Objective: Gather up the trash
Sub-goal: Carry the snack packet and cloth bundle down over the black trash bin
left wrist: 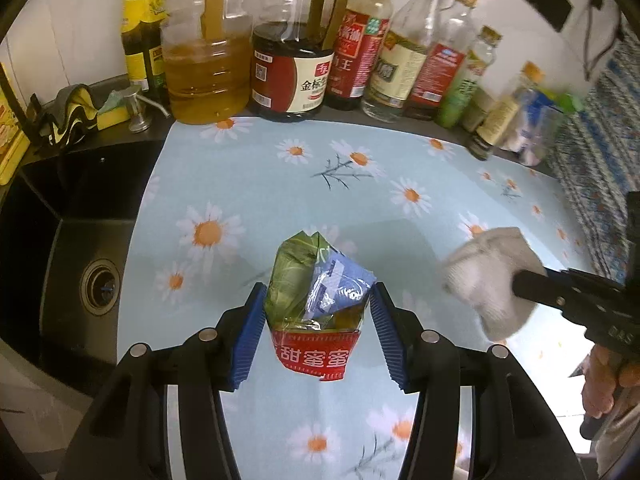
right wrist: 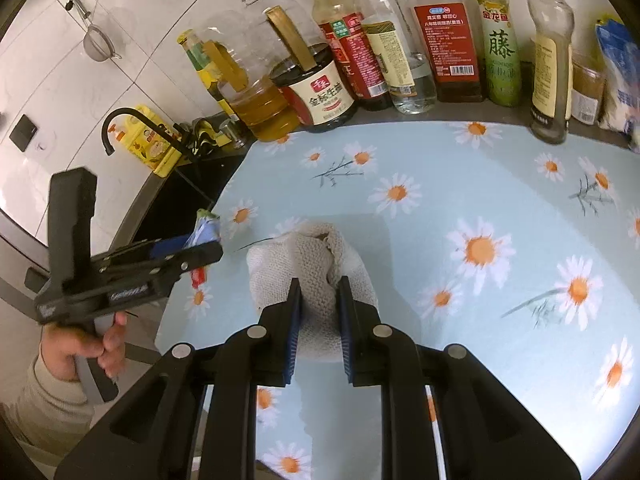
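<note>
My left gripper (left wrist: pixel 318 304) is shut on a bundle of wrappers (left wrist: pixel 316 300): green film, a blue packet and a red band with white characters, lifted above the daisy-print cloth (left wrist: pixel 248 168). From the right wrist view the left gripper (right wrist: pixel 200 244) hangs at the counter's left edge with the wrappers (right wrist: pixel 206 226) sticking out of it. A crumpled white knitted rag (right wrist: pixel 312 276) is pinched in my right gripper (right wrist: pixel 319 300), which is shut on it just over the cloth. The same rag (left wrist: pixel 488 280) shows at the right of the left wrist view.
A row of oil, soy sauce and vinegar bottles (left wrist: pixel 292 68) lines the back wall. A black sink (left wrist: pixel 72 240) with a drain lies left of the cloth (right wrist: pixel 500 208), with a faucet (right wrist: pixel 120 120) and yellow box (right wrist: pixel 152 144) behind. A person's hand (right wrist: pixel 100 344) holds the left gripper's handle.
</note>
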